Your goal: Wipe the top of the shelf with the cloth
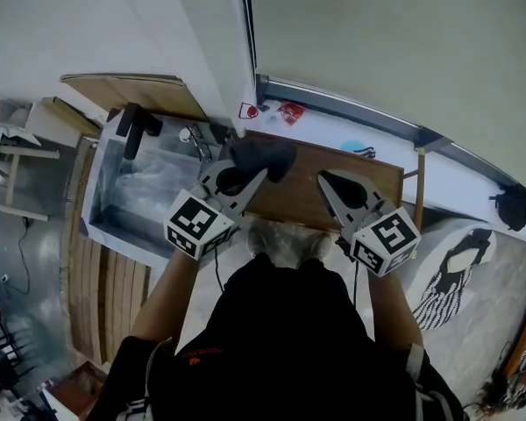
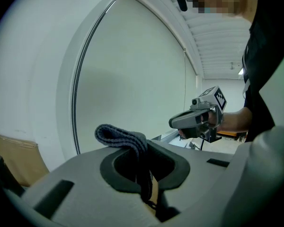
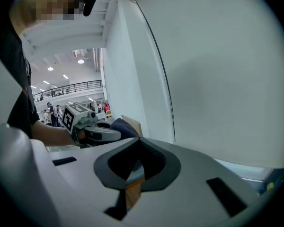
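Note:
The brown wooden shelf top (image 1: 302,196) lies just ahead of me, below the window wall. My left gripper (image 1: 248,172) hovers over its left end, shut on a dark grey cloth (image 1: 263,157). In the left gripper view the cloth (image 2: 124,137) is folded over and pinched between the jaws of the left gripper (image 2: 141,150). My right gripper (image 1: 327,179) is over the shelf's right half, shut with nothing in it. In the right gripper view the tips of the right gripper (image 3: 138,141) meet, and wood (image 3: 133,192) shows below them.
A clear plastic bin (image 1: 101,202) stands left of the shelf, with a black handle (image 1: 135,129) over its rim. Wooden slats (image 1: 101,296) lie below it. The window sill (image 1: 351,117) runs behind the shelf with a red item (image 1: 290,110) on it. A patterned mat (image 1: 451,274) is at right.

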